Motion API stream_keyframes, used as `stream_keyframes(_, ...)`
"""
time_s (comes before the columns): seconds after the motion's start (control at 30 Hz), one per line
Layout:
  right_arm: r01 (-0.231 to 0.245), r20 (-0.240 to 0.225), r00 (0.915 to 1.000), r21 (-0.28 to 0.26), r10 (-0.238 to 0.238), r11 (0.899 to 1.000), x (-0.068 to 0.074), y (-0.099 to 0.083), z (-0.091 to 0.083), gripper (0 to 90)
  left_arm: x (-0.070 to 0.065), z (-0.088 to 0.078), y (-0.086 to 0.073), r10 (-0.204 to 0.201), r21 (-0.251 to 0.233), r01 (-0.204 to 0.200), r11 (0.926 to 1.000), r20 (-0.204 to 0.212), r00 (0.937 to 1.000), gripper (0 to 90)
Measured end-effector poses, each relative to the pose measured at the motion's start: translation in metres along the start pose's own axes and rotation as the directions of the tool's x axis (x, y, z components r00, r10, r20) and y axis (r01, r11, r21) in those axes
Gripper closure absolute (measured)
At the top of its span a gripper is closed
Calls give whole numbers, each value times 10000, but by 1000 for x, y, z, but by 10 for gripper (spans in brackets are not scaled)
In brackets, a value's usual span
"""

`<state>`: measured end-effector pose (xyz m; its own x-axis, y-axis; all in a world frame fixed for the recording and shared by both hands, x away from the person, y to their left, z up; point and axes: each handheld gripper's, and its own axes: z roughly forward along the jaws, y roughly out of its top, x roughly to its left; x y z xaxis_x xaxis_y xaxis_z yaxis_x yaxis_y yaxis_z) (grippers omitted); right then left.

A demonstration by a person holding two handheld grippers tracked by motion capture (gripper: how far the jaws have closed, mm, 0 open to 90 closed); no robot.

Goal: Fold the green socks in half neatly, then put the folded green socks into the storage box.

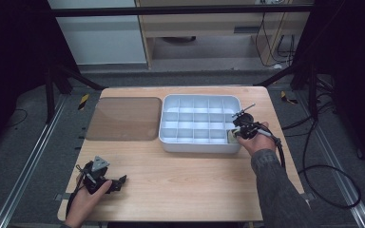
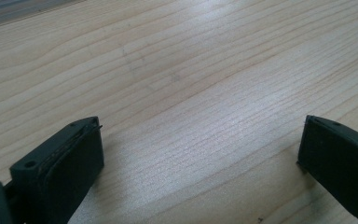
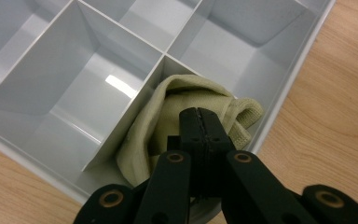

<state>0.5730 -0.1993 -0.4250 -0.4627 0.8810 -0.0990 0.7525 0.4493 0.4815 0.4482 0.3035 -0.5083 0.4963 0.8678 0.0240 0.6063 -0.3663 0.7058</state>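
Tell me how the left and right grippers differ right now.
The left gripper has its jaws wide apart over bare table, holding nothing; the right gripper is shut, pressing into a yellow-green cloth in the organizer tray's near corner compartment. Both have black jaws.

1. I'm in a lab or test cell, not a home.
2. My table (image 1: 185, 190) is a bare wooden top sitting in a black metal frame (image 1: 180, 10), with dark curtains (image 1: 9, 57) on both sides.
3. Metal rails (image 1: 24, 166) run along the grey floor (image 1: 323, 128) left and right of the table.
4. Yellow-black hazard tape (image 1: 83, 101) marks the floor near the table's far corners.
5. Loose black cables (image 1: 332, 185) snake over the floor on the right, more hang at the back.
6. Behind the frame I see plain wooden furniture (image 1: 195, 28) and a white panel (image 1: 95, 33), nothing domestic.
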Motion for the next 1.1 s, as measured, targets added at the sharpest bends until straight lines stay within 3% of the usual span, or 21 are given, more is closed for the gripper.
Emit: stream_keyframes(1.1, 200, 35, 9998, 497, -202, 9986, 4, 3, 11, 900, -1, 1, 0, -28, -34, 28, 10000, 10, 10000, 0)
